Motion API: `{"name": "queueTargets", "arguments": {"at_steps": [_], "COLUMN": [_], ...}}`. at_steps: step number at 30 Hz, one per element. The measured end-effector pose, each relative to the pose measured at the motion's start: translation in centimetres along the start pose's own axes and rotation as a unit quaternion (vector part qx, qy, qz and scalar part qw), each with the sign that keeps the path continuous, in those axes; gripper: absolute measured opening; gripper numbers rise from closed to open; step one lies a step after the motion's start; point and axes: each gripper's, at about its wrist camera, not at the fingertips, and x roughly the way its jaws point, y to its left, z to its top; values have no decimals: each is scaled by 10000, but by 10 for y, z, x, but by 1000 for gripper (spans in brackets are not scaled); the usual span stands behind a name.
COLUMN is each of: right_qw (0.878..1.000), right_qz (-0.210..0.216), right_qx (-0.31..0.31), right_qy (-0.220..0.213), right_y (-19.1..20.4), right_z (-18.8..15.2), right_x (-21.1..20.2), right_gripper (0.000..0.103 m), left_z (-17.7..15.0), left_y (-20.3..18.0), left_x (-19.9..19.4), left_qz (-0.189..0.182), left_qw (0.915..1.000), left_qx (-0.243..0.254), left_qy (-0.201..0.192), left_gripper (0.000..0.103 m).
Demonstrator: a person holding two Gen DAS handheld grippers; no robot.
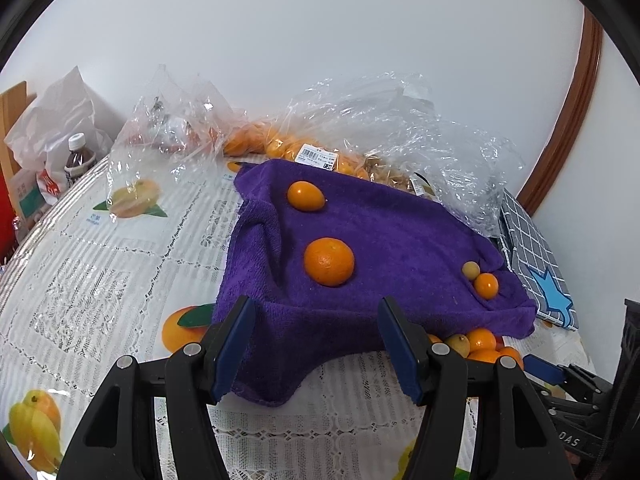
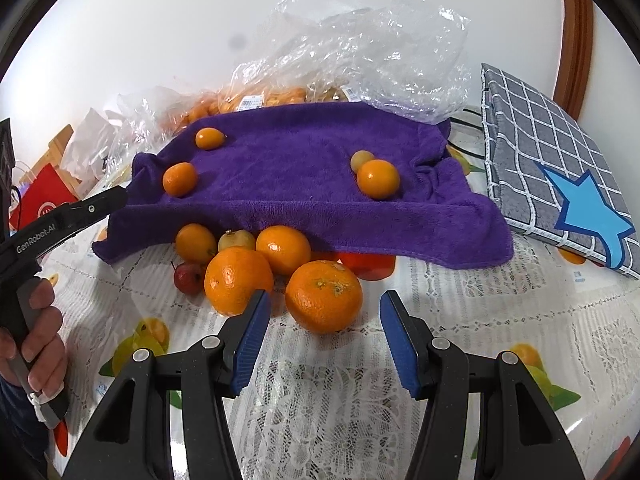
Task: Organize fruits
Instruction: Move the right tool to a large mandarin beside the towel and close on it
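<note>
A purple towel [image 1: 380,240] [image 2: 300,168] lies over a raised form on the table. On it sit an orange [image 1: 329,261] [image 2: 179,179], a kumquat [image 1: 305,196] [image 2: 209,138], a small orange fruit [image 1: 486,285] [image 2: 378,179] and a pale longan [image 1: 471,269] [image 2: 362,161]. In front of the towel lies a pile of fruit: two big oranges [image 2: 324,297] [image 2: 238,280], smaller ones [image 2: 283,249], a red fruit [image 2: 188,278]. My left gripper [image 1: 316,344] is open and empty at the towel's near edge. My right gripper [image 2: 322,340] is open, just before the nearest orange.
Clear plastic bags [image 1: 400,120] [image 2: 360,48] with more fruit lie behind the towel. A grey checked folded box with a blue star [image 2: 560,184] [image 1: 536,264] lies at the right. A bottle [image 1: 79,160] and paper bags stand far left. The left gripper's body [image 2: 60,220] shows at the left.
</note>
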Motion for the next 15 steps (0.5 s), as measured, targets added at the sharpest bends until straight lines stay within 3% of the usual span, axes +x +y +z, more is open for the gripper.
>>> {"name": "queueTargets", "arguments": {"at_steps": [15], "right_qw": [9996], "right_qz": [-189], "right_qx": [-135], "right_qy": [148], "right_y": [3], "right_z": [10], "right_x": [19], "right_gripper": [57], "left_z": [1], "left_y": [-2], "left_x": [1], "left_qz": [-22], "left_qw": [10000], "left_qx": [25], "left_qy": [36], "left_gripper": [61]}}
